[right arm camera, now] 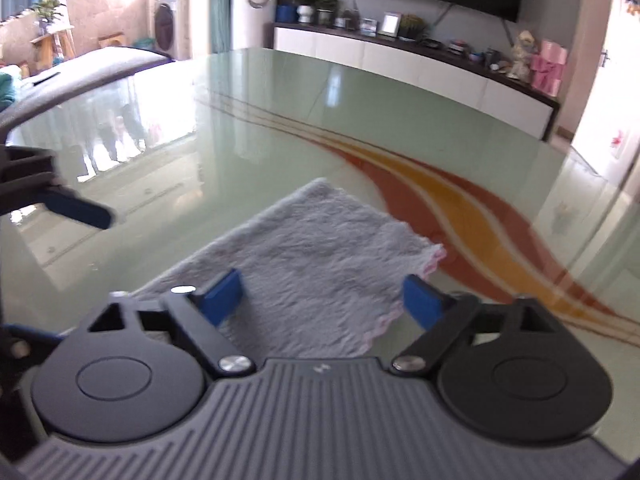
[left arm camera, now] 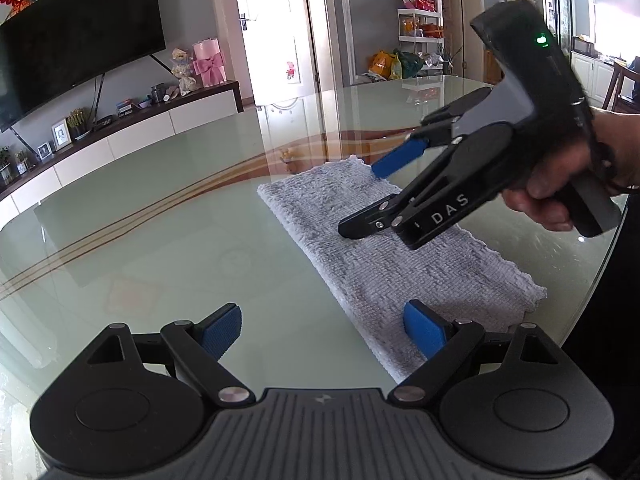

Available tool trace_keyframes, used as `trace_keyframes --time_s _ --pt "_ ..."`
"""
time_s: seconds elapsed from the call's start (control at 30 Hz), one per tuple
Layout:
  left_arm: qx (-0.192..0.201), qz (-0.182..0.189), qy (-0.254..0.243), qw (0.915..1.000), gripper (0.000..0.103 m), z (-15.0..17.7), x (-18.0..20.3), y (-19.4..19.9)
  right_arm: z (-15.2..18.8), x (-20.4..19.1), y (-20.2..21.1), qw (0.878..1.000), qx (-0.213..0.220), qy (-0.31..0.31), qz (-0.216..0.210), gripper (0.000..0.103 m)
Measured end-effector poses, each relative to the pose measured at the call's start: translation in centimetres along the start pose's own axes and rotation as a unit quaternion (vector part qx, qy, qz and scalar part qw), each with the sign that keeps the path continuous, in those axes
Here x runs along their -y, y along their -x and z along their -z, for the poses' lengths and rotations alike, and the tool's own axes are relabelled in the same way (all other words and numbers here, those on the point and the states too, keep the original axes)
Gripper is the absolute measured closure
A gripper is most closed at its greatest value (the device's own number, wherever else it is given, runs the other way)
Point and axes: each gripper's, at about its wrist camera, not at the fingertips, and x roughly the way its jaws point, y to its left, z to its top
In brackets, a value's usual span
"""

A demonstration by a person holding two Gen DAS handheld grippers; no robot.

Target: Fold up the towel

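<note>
A grey towel (left arm camera: 384,264) lies folded into a long strip on the glass table (left arm camera: 160,208). My left gripper (left arm camera: 323,330) stands open at the strip's near end, its right pad (left arm camera: 424,330) over the towel's corner and its left pad over bare glass. A hand holds my right gripper (left arm camera: 372,196) open above the towel's far half, with nothing between its fingers. In the right wrist view the right gripper (right arm camera: 323,298) is open over the towel (right arm camera: 320,240), whose pink-trimmed edge runs along the right side. A blue pad (right arm camera: 80,208) of the left gripper shows at the left.
The round table's rim (left arm camera: 600,264) curves close by on the right. A TV (left arm camera: 76,32) hangs above a low cabinet (left arm camera: 132,136) with small ornaments beyond the table. A shelf of goods (left arm camera: 420,28) stands at the back. The table carries orange and red stripes (right arm camera: 460,200).
</note>
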Motion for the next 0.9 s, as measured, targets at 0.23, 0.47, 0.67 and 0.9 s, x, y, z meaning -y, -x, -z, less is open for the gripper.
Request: trace_keyframes --time_s 0.23,0.47,0.67,0.9 --pt "-0.001 -0.003 -0.001 1.0000 0.013 -0.1 0.1 0.2 0.1 -3.1 1.7 0.991 0.023 0.075 -0.112 0.016" --pt "-0.001 -0.005 0.000 1.0000 0.013 -0.1 0.1 0.3 0.1 -3.2 -0.3 0.994 0.029 0.106 -0.021 0.000" --pt "0.000 -0.004 0.003 1.0000 0.013 -0.1 -0.1 0.5 -0.9 -1.3 -1.3 0.995 0.052 0.072 0.047 0.003" --pt "0.001 -0.005 0.004 1.0000 0.016 -0.1 -0.2 1.0 3.2 -1.1 2.6 0.998 0.043 0.026 -0.026 0.003"
